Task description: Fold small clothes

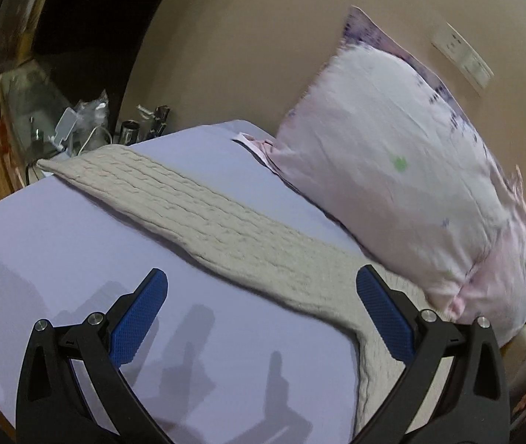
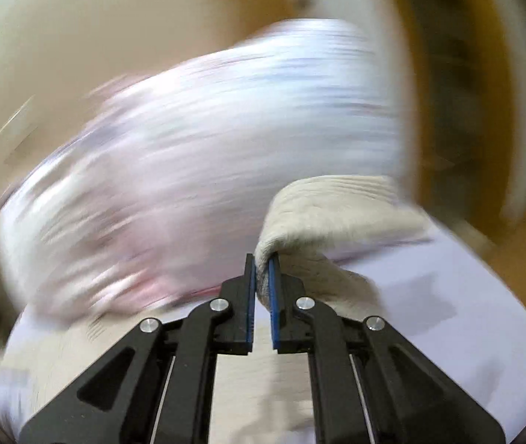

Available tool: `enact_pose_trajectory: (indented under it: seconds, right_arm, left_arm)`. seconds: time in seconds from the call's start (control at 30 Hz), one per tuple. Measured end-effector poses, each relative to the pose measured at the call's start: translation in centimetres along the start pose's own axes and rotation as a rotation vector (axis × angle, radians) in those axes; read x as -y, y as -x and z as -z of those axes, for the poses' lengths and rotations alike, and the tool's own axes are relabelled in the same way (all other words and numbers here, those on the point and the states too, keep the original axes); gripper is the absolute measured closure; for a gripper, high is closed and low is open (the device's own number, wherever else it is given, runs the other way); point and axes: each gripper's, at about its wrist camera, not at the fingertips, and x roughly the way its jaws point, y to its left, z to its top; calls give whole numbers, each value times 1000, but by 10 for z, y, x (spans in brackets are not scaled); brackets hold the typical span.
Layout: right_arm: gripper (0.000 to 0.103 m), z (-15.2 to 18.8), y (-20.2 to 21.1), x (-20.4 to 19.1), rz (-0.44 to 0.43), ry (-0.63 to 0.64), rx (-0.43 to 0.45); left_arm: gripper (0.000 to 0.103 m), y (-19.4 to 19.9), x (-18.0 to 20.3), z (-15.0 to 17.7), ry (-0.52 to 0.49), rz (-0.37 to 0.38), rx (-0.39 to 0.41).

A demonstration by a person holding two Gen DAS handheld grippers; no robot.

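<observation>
1. Landmark: pillow (image 1: 403,170), pale pink with purple print, propped against the beige wall at the head of the bed (image 1: 41,244), which has a lilac sheet.
2. Knit garment (image 1: 233,229), beige cable-knit, lies flat on the bed just in front of the pillow, one long strip running along it.
3. Left gripper (image 1: 261,312): fingers spread wide, holding nothing, above the sheet on the near side of the garment from the pillow.
4. Right gripper (image 2: 262,277): fingers nearly closed, pinching a folded edge of the knit garment (image 2: 337,214), lifted beside the pillow (image 2: 207,148).
5. Right view heavily motion-blurred.
6. Wall plate (image 1: 462,57) above the pillow; no writing legible anywhere.
7. Clutter (image 1: 89,125) off the bed's far corner from the pillow, too blurred to tell.
</observation>
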Motion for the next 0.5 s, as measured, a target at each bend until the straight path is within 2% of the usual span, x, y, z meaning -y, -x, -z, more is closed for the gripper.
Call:
enact_pose_trajectory:
  seconds: [0.03, 0.1, 0.13, 0.17, 0.2, 0.23, 0.27, 0.3, 0.33, 0.4, 0.47, 0.5]
  right_arm:
    - [97, 7, -8, -37, -66, 72, -26]
    - [93, 38, -31, -112, -200, 217, -149]
    - [86, 58, -44, -142, -260, 260, -244]
    - [79, 86, -61, -174, -349, 292, -398]
    - [67, 100, -66, -187, -383, 303, -471]
    - [60, 115, -65, -196, -410, 309, -530]
    - [57, 126, -57, -200, -428, 306, -545]
    - [51, 127, -51, -195, -434, 298, -524]
    - [42, 124, -50, -190, -430, 289, -503]
    - [34, 107, -45, -163, -399, 229, -443]
    - [32, 91, -19, -130, -367, 152, -402]
    - [31, 88, -23, -122, -346, 126, -392]
  left_arm:
    - [1, -3, -3, -3, 16, -4, -5]
    - [1, -8, -8, -7, 47, -7, -17]
    - [1, -12, -13, -9, 77, -12, -27]
    - [1, -16, -18, -11, 109, -15, -37]
    - [1, -20, -23, -13, 139, -15, -45]
    - [5, -25, -31, -15, 179, -17, -59]
    - [10, -29, -38, -16, 215, -20, -72]
    - [11, -34, -44, -18, 245, -20, -82]
    - [16, -38, -51, -19, 281, -18, -91]
    - [23, -47, -63, -22, 332, -21, -100]
    - [31, -52, -76, -27, 386, -9, -81]
    - [33, -54, -80, -29, 405, -10, -77]
